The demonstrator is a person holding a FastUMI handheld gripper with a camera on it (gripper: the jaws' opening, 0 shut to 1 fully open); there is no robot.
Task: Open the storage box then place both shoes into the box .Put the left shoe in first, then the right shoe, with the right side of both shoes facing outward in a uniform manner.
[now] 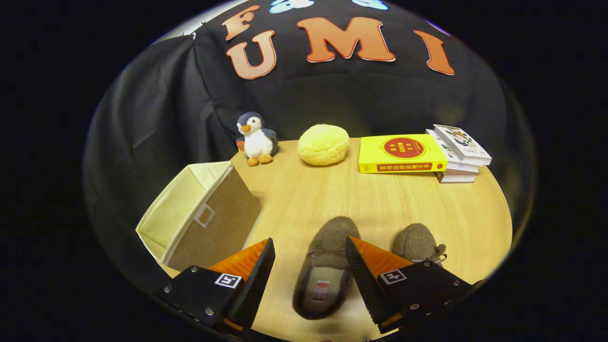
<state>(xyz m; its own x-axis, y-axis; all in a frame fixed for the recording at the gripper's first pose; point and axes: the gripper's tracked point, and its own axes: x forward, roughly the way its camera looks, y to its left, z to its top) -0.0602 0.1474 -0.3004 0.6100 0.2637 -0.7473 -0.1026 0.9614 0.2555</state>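
Two brown felt shoes lie on the wooden table (pixel 370 199), toes pointing away from me. The left shoe (pixel 327 266) sits between the fingers of my gripper (pixel 309 247), which is open; the fingers stand on either side of it and I cannot tell whether the right finger touches its rim. The right shoe (pixel 418 244) lies just beyond the right finger and is partly hidden by it. The beige fabric storage box (pixel 199 216) stands left of the left finger, its top open and its cream lining showing.
Along the back of the table stand a plush penguin (pixel 256 138), a yellow bun-shaped cushion (pixel 324 144), a yellow book (pixel 401 153) and a stack of white books (pixel 458 154). Black cloth closes the booth behind.
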